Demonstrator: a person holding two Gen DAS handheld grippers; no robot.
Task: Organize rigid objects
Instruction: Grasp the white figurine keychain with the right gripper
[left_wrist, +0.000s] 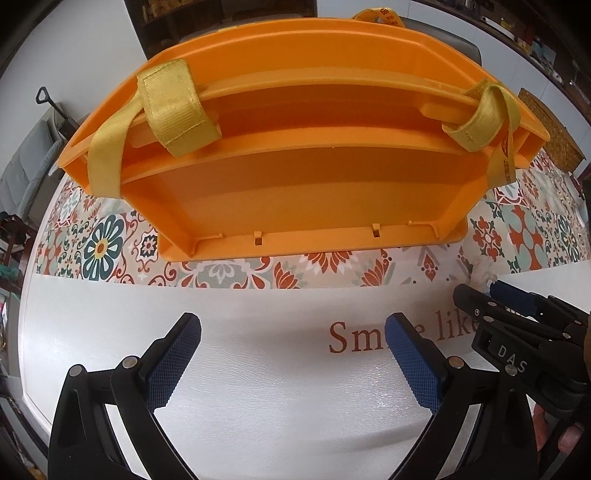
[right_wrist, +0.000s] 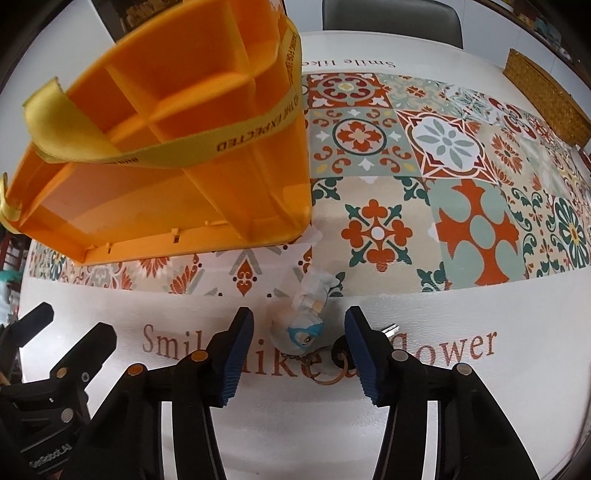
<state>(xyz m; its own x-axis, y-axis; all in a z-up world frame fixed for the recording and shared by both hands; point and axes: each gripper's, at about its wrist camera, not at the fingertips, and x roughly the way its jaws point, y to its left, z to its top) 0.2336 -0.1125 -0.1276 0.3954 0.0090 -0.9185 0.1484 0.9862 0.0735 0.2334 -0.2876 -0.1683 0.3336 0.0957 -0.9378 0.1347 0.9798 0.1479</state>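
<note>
right gripper (right_wrist: 299, 354): spread wide, pinching nothing, hovering low over the near white strip of the tablecloth (right_wrist: 461, 398).
toy figure (right_wrist: 306, 314): a small pale doll with a blue face, lying on the cloth between and just ahead of the right fingertips, a key ring (right_wrist: 327, 376) at its head end.
long axis: runs near-to-far, head toward the gripper, so the spread fingers sit on either side of it.
nearer hand: the right; i judge a short forward dip would bracket the head.
left gripper (left_wrist: 291, 354): also spread and holding nothing, over bare cloth to the left.
orange bin (left_wrist: 295, 177): tipped on its side just beyond, its opening facing the grippers, yellow straps (left_wrist: 177, 107) around it; likely the destination.
</note>
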